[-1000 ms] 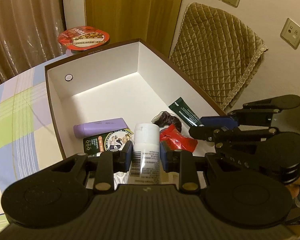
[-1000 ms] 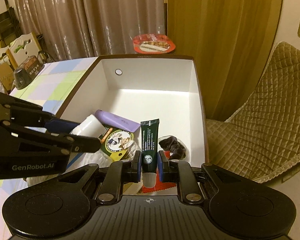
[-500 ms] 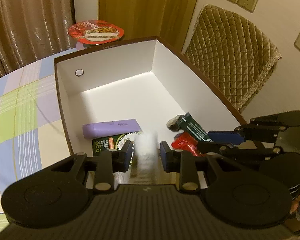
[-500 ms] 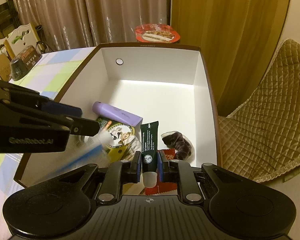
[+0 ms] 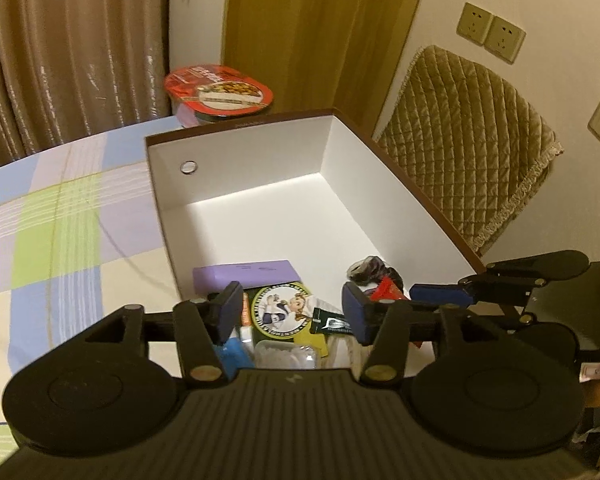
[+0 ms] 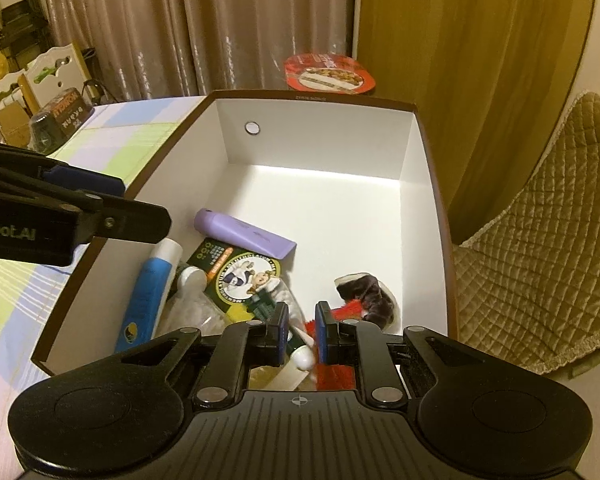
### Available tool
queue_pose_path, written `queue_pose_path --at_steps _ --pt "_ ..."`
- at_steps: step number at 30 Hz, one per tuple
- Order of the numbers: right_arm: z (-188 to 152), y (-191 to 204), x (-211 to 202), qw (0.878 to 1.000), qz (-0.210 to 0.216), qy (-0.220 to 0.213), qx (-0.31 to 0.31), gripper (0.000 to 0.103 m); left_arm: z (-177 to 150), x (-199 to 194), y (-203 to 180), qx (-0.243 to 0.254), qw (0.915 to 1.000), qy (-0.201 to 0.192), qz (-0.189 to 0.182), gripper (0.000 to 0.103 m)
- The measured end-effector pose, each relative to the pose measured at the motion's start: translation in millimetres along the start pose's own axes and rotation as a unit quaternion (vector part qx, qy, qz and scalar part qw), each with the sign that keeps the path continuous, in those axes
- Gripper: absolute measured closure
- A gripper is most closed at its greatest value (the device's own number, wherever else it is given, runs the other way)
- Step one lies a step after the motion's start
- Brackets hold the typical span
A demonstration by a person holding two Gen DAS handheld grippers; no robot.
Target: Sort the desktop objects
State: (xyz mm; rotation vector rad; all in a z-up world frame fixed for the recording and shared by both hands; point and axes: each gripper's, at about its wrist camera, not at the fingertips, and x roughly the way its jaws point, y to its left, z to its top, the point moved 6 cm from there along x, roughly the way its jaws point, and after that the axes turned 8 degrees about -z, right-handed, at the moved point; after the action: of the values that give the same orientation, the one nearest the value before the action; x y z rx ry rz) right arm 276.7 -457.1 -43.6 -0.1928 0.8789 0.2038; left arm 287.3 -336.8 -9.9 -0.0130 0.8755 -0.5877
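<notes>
A white box with a brown rim [image 5: 396, 176] [image 6: 424, 184] stands on the table. In it lie a purple case [image 5: 246, 276] [image 6: 244, 232], a round-label packet [image 5: 282, 312] [image 6: 244, 276], a dark wrapped item [image 6: 366, 294], a red wrapper [image 6: 350, 310], a blue-and-white tube [image 6: 148, 292] and a dark green tube [image 5: 332, 324] [image 6: 266, 306] with a white cap. My left gripper [image 5: 290, 314] is open and empty above the box's near end. My right gripper [image 6: 302, 332] is open, its jaws a little apart, the green tube loose below them.
A red-lidded food tray [image 5: 220, 90] [image 6: 328, 74] sits behind the box. A checked tablecloth [image 5: 60, 216] lies left of it. A quilted chair [image 5: 468, 152] [image 6: 548, 256] stands to the right. A dark jar [image 6: 58, 120] and clutter stand at far left.
My left gripper opened and dropped the blue-and-white tube into the box. My right gripper opened and let the green tube fall into the box. Both grippers pulled back a little.
</notes>
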Motion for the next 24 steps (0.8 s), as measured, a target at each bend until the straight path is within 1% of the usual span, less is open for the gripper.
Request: queue_pose_path --at_steps 2,4,6,7,8,9,10,11,13,15,16,19,24 --pt "0.2 1.0 -3.5 1.000 0.000 -0.005 0.000 0.087 -1.5 -5.7 1.7 -0.002 1.0000 -0.003 0.006 0.047" --pt "1.1 1.8 -8.3 1.000 -0.001 -0.013 0.001 0.087 -4.1 -12.1 2.8 -0.005 0.9999 -0.006 0.011 0.041" --pt "2.4 2.2 -14.2 1.000 -0.002 -0.022 0.003 0.087 -6.6 -18.5 4.2 -0.009 0.9998 -0.010 0.017 0.037" --pt "3.2 2.0 -17.9 1.000 -0.003 -0.029 0.004 0.078 -8.2 -21.8 4.7 -0.012 0.9996 -0.013 0.021 0.035" --pt "4.0 1.6 -23.0 0.999 -0.004 -0.038 0.008 0.058 -9.9 -25.2 5.0 -0.015 0.9995 -0.015 0.024 0.034" --pt "4.8 1.0 -28.4 0.999 -0.005 -0.049 0.012 0.007 -11.8 -28.6 5.4 -0.018 0.9993 -0.017 0.028 0.031" --pt "5.5 0.1 -36.3 0.997 -0.008 -0.068 0.020 0.000 -13.9 -32.1 5.9 -0.021 0.9991 -0.020 0.032 0.026" --pt "5.9 0.3 -44.9 0.996 -0.003 -0.087 0.024 0.000 -16.2 -35.6 6.1 -0.024 0.9988 -0.023 0.036 0.023" --pt "4.9 2.5 -55.7 0.996 0.000 -0.092 0.022 0.000 -21.6 -43.1 6.3 -0.030 0.9981 -0.031 0.043 0.015" --pt "1.7 5.0 -67.8 0.995 0.000 -0.100 0.021 0.000 -27.3 -49.7 7.1 -0.036 0.9974 -0.035 0.051 0.012" --pt "-0.2 6.2 -73.7 0.994 -0.001 -0.104 0.021 0.000 -30.5 -53.4 7.2 -0.040 0.9970 -0.038 0.055 0.008" --pt "-9.8 6.9 -90.4 0.994 -0.009 -0.105 0.030 0.000 -41.0 -66.1 4.4 -0.040 0.9959 -0.047 0.066 0.001" --pt "-33.1 10.6 -112.1 0.995 -0.033 -0.076 0.051 0.000 -60.2 -84.1 2.1 -0.047 0.9955 -0.042 0.071 0.001"
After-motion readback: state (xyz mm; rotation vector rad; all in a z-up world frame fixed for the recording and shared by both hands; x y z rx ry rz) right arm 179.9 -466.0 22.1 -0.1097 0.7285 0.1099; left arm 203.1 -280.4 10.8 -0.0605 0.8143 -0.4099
